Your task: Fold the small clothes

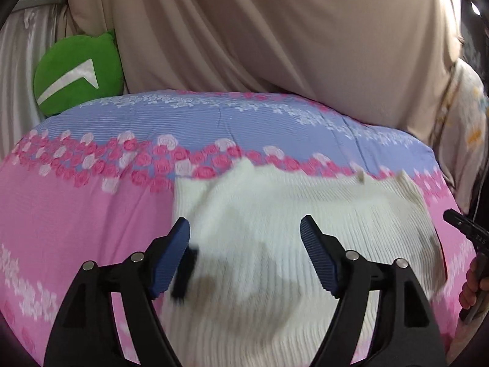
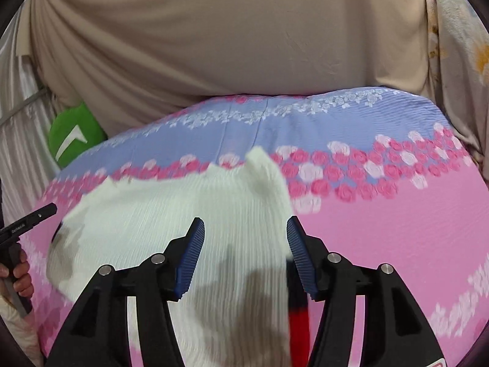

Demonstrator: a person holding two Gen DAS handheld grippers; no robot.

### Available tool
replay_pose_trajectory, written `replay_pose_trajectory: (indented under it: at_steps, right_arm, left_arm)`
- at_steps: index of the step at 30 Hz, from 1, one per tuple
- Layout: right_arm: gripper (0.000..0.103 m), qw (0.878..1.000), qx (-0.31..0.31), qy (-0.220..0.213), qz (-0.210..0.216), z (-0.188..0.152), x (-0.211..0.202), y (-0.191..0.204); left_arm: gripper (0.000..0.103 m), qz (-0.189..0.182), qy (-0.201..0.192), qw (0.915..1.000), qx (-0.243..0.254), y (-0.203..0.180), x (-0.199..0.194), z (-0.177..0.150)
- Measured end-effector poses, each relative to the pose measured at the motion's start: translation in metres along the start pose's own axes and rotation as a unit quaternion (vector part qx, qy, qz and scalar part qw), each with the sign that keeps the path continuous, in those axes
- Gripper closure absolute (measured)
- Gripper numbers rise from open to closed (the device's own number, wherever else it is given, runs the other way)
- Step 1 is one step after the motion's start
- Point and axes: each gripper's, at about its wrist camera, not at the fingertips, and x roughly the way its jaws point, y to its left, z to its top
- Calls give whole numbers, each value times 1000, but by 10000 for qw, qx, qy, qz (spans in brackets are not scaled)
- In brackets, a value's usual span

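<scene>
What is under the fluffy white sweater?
The white sweater lies on a pink and blue flowery blanket, which shows all around it. Anything else beneath is hidden by the sweater.

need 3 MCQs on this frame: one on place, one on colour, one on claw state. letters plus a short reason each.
1. Where does the white ribbed garment lie?
A. on the floral bedspread
B. on a wooden chair
C. inside a basket

2. What colour is the cushion at the far left?
A. red
B. green
C. yellow

3. How does the left claw stand?
A. shut on the garment
B. shut on the cushion
C. open over the garment

Key:
1 A: the garment is spread on the pink and blue rose-print cover.
2 B: it is bright green with a white mark, wedged beside the beige drape.
3 C: its fingers stand wide apart with white fabric showing between them; the right claw is open too.
</scene>
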Motion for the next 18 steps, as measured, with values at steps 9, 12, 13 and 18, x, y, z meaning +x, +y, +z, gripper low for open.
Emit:
replay_pose_trajectory:
  at_steps: [9, 12, 13, 18]
  right_arm:
    - [83, 9972, -52, 664, -331, 32, 96, -10]
    - [94, 9994, -8, 315, 123, 33, 78, -9]
    - [94, 9986, 26, -47, 532, 34, 54, -6]
    - [94, 9938, 89, -772, 790, 44, 10, -14]
  left_arm:
    - [78, -368, 1038, 9926, -521, 22, 106, 23]
    - [96, -376, 776, 9952, -470, 19, 92, 23]
    - [96, -384, 560, 9967, -451, 19, 80, 25]
    - [96, -319, -110, 9983, -479, 24, 38, 37]
